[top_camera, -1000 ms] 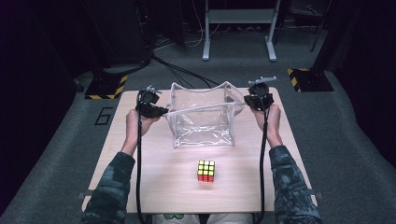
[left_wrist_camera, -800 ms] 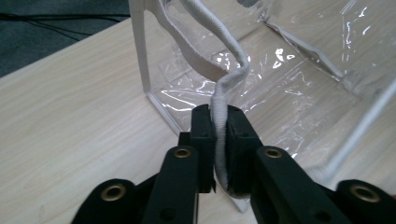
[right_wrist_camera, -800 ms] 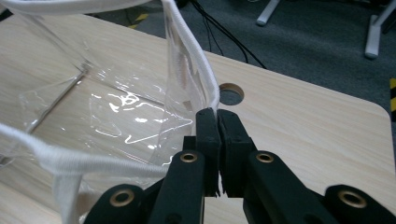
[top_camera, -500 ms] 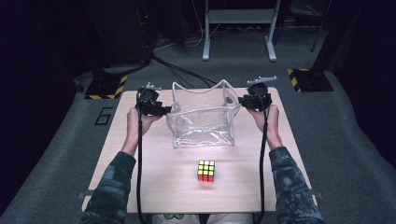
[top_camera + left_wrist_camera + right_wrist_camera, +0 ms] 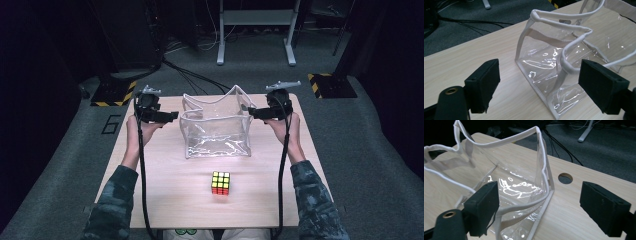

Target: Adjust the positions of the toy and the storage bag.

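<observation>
A clear plastic bag [image 5: 216, 125] with white trim stands open at the back middle of the wooden table [image 5: 165, 170]. A Rubik's cube [image 5: 220, 183] lies in front of it. My left gripper [image 5: 172, 117] hovers just off the bag's left side and my right gripper [image 5: 252, 112] just off its right side. Both have just been opening. In the left gripper view the left gripper [image 5: 542, 82] stands wide, with the bag [image 5: 554, 57] and its rim in the gap, untouched by the pads. In the right gripper view the right gripper [image 5: 544, 207] also stands wide around the bag's [image 5: 516, 182] corner edge.
A round hole [image 5: 565, 178] is cut in the tabletop near the bag's right corner. Black cables [image 5: 142, 175] trail from both grippers along the forearms. Beyond the table are floor cables, a grey stand [image 5: 255, 20] and yellow-black striped plates [image 5: 325, 82].
Both grippers held the bag's side rims shut a second ago. They have opened, let go and drawn slightly outward and up. The bag stays standing open.
</observation>
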A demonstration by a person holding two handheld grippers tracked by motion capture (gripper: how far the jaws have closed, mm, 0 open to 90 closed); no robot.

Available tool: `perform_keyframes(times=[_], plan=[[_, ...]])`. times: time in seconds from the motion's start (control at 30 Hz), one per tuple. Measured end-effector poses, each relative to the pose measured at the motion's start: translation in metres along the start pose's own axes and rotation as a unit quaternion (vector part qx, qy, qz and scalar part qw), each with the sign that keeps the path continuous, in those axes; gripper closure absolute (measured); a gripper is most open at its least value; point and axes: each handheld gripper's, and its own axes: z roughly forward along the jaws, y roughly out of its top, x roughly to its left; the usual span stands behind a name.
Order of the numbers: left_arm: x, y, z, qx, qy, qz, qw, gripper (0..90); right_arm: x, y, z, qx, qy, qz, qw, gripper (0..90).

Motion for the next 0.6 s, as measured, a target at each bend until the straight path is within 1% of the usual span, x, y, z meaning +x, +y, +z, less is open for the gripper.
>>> perform_keyframes(times=[0.07,0.1,0.17,0.3,0.37,0.4,0.43,0.5,0.6], plan=[[0.002,-0.004,-0.004,0.002,0.0,0.004,1.0,15.8,0.0,-0.002,-0.004,-0.004,0.002,-0.002,1.0,14.1],[0.002,-0.005,-0.004,0.002,0.0,0.001,1.0,15.4,0.0,-0.003,-0.006,-0.006,0.005,0.0,1.0,13.0],[0.003,-0.01,-0.006,0.002,-0.001,0.003,1.0,15.0,0.0,-0.006,-0.01,-0.003,0.007,0.003,1.0,10.9],[0.004,-0.022,-0.007,0.003,-0.002,0.002,1.0,14.1,0.001,-0.014,-0.015,-0.003,0.01,-0.001,0.9999,8.8],[0.004,-0.029,-0.007,0.005,-0.002,0.002,1.0,13.7,0.002,-0.02,-0.017,-0.001,0.012,0.001,0.9999,8.0],[0.004,-0.033,-0.006,0.009,-0.003,0.004,0.9999,13.5,0.002,-0.023,-0.018,-0.001,0.013,-0.002,0.9999,7.9],[0.003,-0.037,-0.005,0.009,-0.004,0.001,1.0,13.3,0.003,-0.026,-0.019,0.0,0.014,-0.001,0.9999,7.6],[0.003,-0.045,-0.004,0.012,-0.003,0.004,0.9999,12.8,0.004,-0.034,-0.02,0.0,0.016,-0.006,0.9999,7.3],[0.003,-0.056,-0.002,0.016,-0.006,0.001,0.9998,12.2,0.008,-0.044,-0.02,0.006,0.019,-0.008,0.9998,7.0]])
